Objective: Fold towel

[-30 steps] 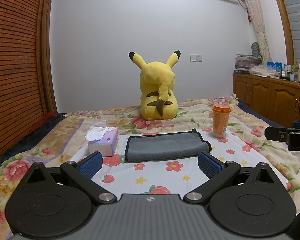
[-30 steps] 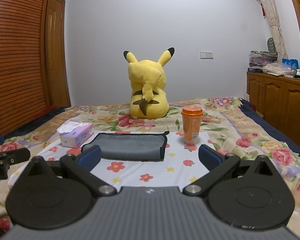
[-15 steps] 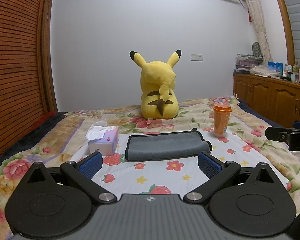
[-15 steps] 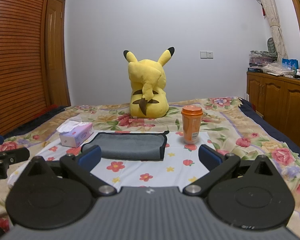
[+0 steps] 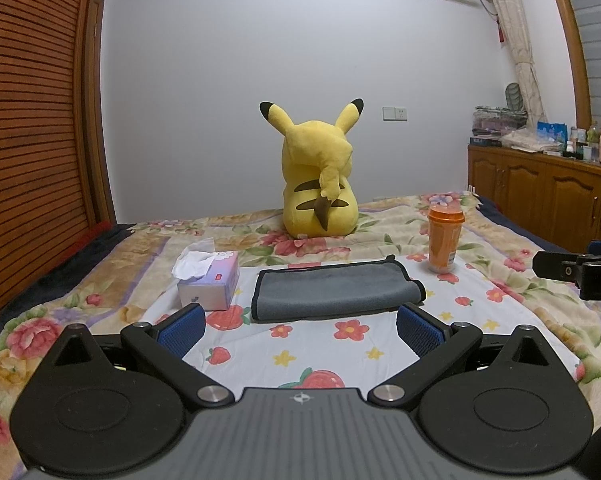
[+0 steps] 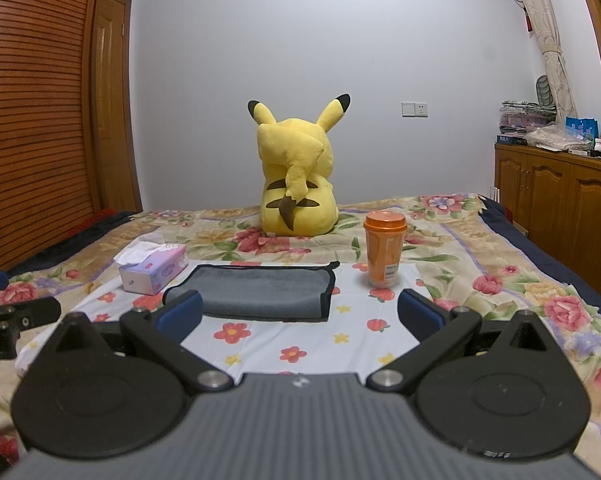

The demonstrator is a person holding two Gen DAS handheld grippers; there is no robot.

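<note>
A grey towel with a dark edge lies folded flat on a white flowered cloth on the bed; it also shows in the right wrist view. My left gripper is open and empty, held above the cloth just short of the towel. My right gripper is open and empty, also just short of the towel. Its left pad overlaps the towel's near left corner in view. Each gripper shows at the edge of the other's view.
A tissue box stands left of the towel. An orange cup with a lid stands to its right. A yellow plush toy sits behind. A wooden cabinet lines the right wall.
Both grippers stay open and nearly still. The left wrist view has shifted very slightly.
</note>
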